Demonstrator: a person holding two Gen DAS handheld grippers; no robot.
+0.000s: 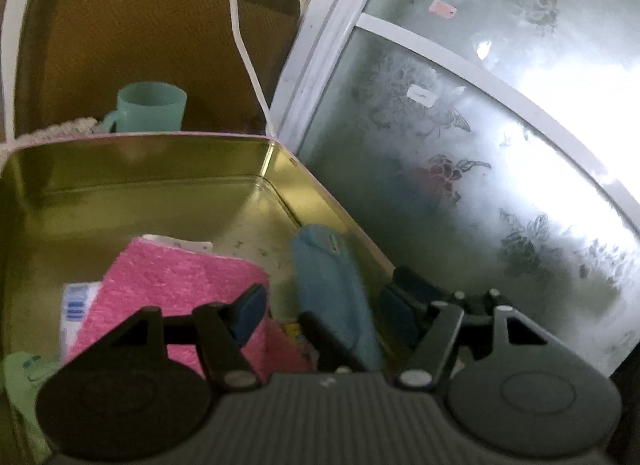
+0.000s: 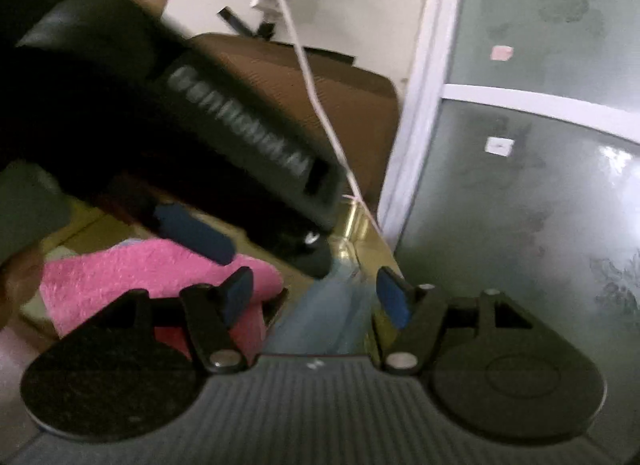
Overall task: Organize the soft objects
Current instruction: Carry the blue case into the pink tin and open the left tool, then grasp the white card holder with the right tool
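A gold metal tin (image 1: 168,173) holds a pink cloth (image 1: 176,285), a blue cloth (image 1: 332,289) along its right wall, a green cloth (image 1: 24,377) at the lower left and a white packet (image 1: 76,305). My left gripper (image 1: 324,305) is open, its jaws straddling the blue cloth and the tin's right wall. My right gripper (image 2: 316,293) is open just above the blue cloth (image 2: 320,313), with the pink cloth (image 2: 132,269) to its left. The left gripper's body (image 2: 224,137) crosses the right wrist view above it.
A teal mug (image 1: 152,107) stands behind the tin on a brown chair seat (image 1: 140,37). A white cable (image 1: 244,49) hangs down by the tin's far corner. A frosted glass panel with a white frame (image 1: 460,153) lies to the right.
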